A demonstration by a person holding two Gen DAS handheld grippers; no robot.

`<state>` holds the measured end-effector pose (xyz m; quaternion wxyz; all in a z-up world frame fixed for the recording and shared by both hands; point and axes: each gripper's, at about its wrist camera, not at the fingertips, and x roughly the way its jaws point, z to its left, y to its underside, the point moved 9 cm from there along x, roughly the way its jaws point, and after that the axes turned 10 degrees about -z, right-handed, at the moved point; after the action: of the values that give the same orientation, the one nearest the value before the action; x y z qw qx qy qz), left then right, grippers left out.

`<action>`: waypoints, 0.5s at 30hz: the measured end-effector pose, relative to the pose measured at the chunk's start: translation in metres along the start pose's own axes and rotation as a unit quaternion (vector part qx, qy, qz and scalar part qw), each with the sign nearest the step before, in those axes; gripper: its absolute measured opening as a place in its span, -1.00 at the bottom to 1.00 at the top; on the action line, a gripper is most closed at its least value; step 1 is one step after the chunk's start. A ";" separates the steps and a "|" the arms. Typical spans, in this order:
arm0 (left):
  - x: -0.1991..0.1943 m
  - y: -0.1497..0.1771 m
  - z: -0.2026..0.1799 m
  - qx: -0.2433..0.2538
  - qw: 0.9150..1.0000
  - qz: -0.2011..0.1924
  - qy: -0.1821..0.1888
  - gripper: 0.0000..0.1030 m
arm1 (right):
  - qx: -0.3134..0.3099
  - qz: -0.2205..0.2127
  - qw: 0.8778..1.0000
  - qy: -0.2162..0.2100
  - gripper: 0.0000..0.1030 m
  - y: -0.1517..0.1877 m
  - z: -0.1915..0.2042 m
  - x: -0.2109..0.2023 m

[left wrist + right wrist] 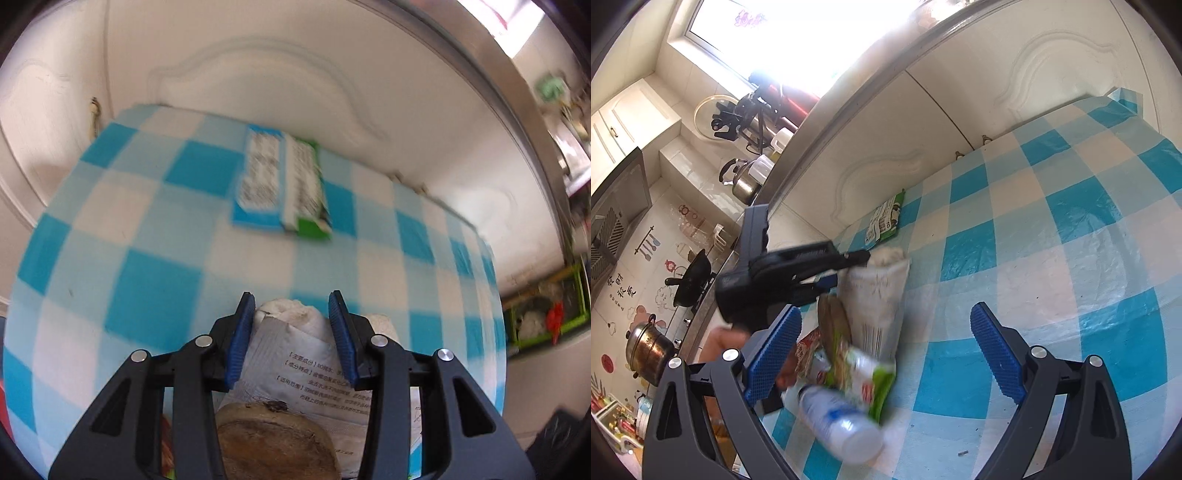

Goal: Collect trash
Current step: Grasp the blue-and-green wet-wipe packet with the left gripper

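The left gripper has its jaws closed on a white printed packet, a wad of tissue poking out at the tips; a brown disc lies under them. In the right wrist view that packet stands in a heap near the desk's left edge with a green wrapper and a clear bottle. A green-and-blue carton lies flat at the far edge, against the white cabinet. The right gripper hangs over the checked cloth, jaws wide apart and holding nothing.
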<state>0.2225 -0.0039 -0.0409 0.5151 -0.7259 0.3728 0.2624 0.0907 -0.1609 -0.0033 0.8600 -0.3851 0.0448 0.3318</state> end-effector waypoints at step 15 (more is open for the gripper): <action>0.034 -0.078 -0.007 0.113 0.989 -0.050 -0.082 0.60 | 0.014 -0.006 1.000 0.004 0.79 -0.004 -0.007 -0.002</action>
<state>0.3053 -0.0044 -0.0218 0.6353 -0.6567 0.3199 0.2508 0.0927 -0.1691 -0.0052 0.8670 -0.3747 0.0506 0.3246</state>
